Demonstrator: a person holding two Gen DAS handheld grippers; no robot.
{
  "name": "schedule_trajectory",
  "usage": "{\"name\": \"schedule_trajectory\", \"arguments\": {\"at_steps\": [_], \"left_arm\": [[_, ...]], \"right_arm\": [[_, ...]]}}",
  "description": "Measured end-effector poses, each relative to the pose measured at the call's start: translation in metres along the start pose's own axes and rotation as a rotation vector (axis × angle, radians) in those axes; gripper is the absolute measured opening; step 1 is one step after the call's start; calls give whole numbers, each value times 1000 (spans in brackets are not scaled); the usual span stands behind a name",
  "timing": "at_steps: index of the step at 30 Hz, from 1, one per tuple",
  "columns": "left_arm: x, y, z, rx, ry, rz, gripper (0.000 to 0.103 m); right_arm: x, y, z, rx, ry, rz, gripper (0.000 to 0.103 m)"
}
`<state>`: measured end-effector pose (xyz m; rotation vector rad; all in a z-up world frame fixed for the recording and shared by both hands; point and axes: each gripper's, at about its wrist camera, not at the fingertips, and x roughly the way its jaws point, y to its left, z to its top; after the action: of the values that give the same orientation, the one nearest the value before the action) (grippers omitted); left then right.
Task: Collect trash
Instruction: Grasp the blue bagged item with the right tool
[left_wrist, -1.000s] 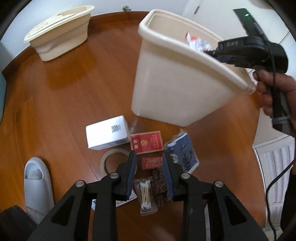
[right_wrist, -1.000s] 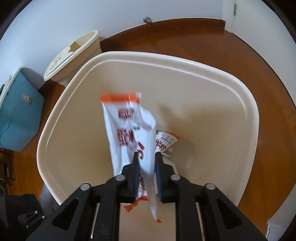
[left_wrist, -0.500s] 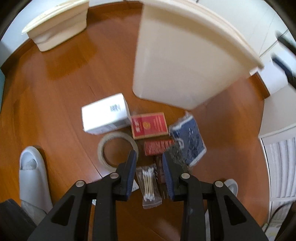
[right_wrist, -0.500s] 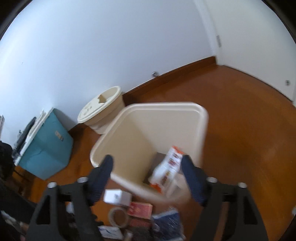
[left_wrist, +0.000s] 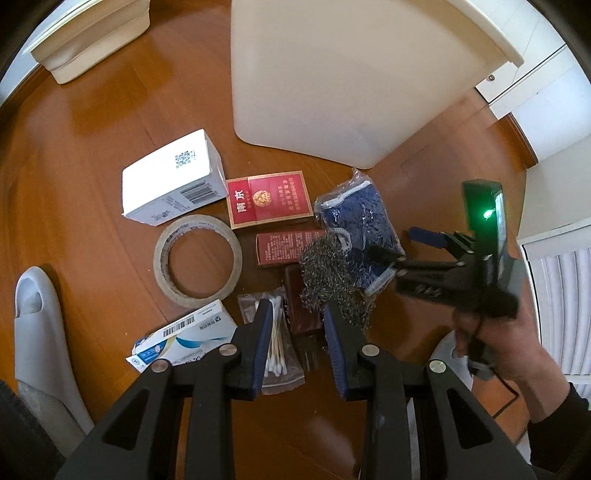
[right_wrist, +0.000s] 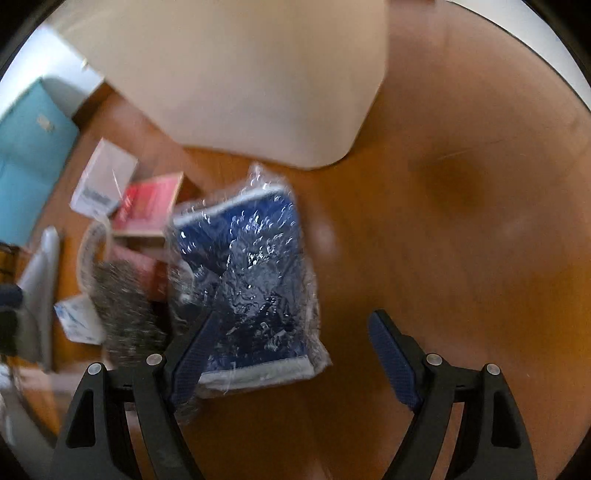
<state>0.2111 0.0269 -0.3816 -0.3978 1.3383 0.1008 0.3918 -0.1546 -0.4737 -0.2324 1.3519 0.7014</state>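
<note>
Litter lies on the wooden floor in front of the cream bin (left_wrist: 332, 74). My left gripper (left_wrist: 298, 308) hangs over the bag of cotton swabs (left_wrist: 275, 347) and a brown packet (left_wrist: 299, 295), its jaws a little apart with nothing between them. My right gripper (right_wrist: 293, 315) is open wide just above the blue packet in clear plastic (right_wrist: 251, 266). Its left finger overlaps the packet's edge and the pads do not press on it. In the left wrist view the right gripper (left_wrist: 400, 245) comes in from the right over the blue packet (left_wrist: 358, 218), next to the steel wool scourer (left_wrist: 328, 269).
Around them lie a red cigarette pack (left_wrist: 267, 199), a dark red box (left_wrist: 284, 247), a tape roll (left_wrist: 197, 254), a white box (left_wrist: 173, 181) and a blue-and-white carton (left_wrist: 184, 339). A grey slipper (left_wrist: 37, 332) is at the left, a lidded cream container (left_wrist: 85, 33) at the back.
My right gripper let go of the orange-and-white wrapper into the bin, opened wide and swung down to the blue packet. My left gripper sank closer to the litter.
</note>
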Motion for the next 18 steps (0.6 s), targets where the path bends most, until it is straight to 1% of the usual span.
{"name": "schedule_trajectory", "arguments": {"at_steps": [1, 2, 3, 4, 5, 6, 7, 8, 10, 12, 14, 15, 16, 17, 18], "left_arm": [[1, -1, 0, 2, 1, 0, 28], [3, -1, 1, 1, 3, 0, 28], [5, -1, 1, -4, 3, -5, 28], [7, -1, 1, -9, 4, -9, 28], [12, -2, 1, -14, 9, -14, 28], [14, -3, 2, -16, 11, -14, 28], [18, -5, 2, -19, 12, -21, 28], [23, -7, 3, -23, 16, -34, 28], [32, -13, 4, -25, 28, -51, 28], [45, -18, 5, -40, 43, -72, 27], [55, -20, 7, -59, 46, -56, 28], [58, -19, 7, -68, 39, -39, 34], [59, -19, 8, -74, 35, -28, 43], [61, -17, 9, -82, 26, -14, 71], [60, -16, 9, -87, 16, -3, 87]], "right_arm": [[3, 8, 1, -55, -17, -30, 86], [6, 13, 1, -82, -12, -52, 85], [9, 19, 2, -115, -11, -78, 83], [11, 26, 4, -137, -13, -89, 78], [12, 29, 4, -114, -88, -107, 75], [12, 33, 4, -135, -96, -114, 63], [11, 37, 4, -145, -107, -98, 49], [10, 37, 4, -139, -105, -97, 46], [9, 39, 5, -111, -110, -91, 24], [-6, 30, 2, -51, -141, -73, 18], [-24, 19, 0, 17, -187, -54, 16], [-30, 13, -1, 43, -201, -47, 16], [-36, 7, -3, 68, -208, -40, 16], [-39, 4, -5, 79, -209, -38, 16], [-41, 2, -6, 90, -218, -36, 14]]}}
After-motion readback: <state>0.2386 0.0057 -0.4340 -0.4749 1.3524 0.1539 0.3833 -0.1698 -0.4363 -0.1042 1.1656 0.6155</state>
